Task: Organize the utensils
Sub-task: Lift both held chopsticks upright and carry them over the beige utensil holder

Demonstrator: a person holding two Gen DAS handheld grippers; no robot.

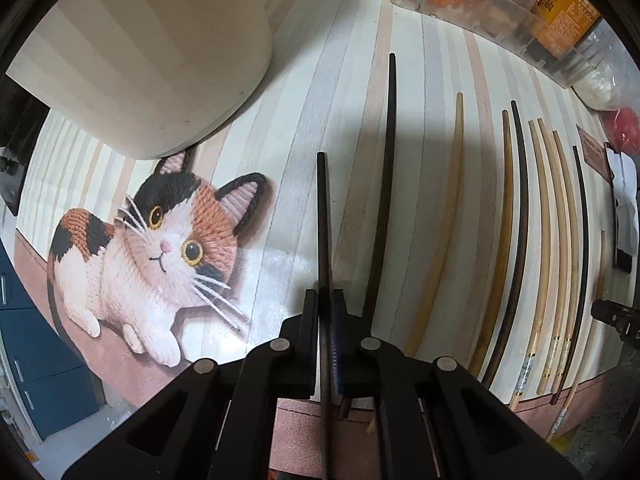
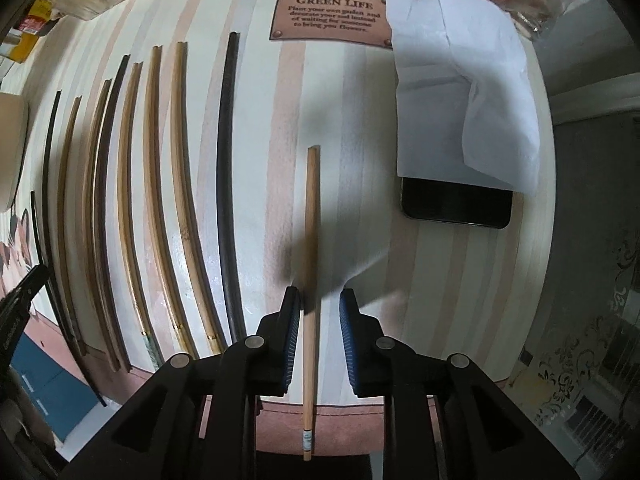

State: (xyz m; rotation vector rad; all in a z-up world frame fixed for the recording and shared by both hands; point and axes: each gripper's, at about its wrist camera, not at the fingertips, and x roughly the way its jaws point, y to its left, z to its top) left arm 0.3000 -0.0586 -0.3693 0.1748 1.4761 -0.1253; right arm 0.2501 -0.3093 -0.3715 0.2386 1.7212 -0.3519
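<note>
A home dining or kitchen table is showing here. A glossy striped tablecloth (image 1: 304, 80) printed with a knitted calico kitten (image 1: 160, 248) is covering it, and a printed brown "GREEN LIFE" plaque (image 2: 330, 16) is sitting at 12 o'clock in the right wrist view. Wooden and black chopsticks (image 2: 160, 200) are lying in a row. A clear plastic bin of packaged foods (image 1: 500, 8) is standing at 1 o'clock in the left wrist view, and a black smartphone (image 2: 456, 206) is lying under white paper (image 2: 460, 88).
</note>
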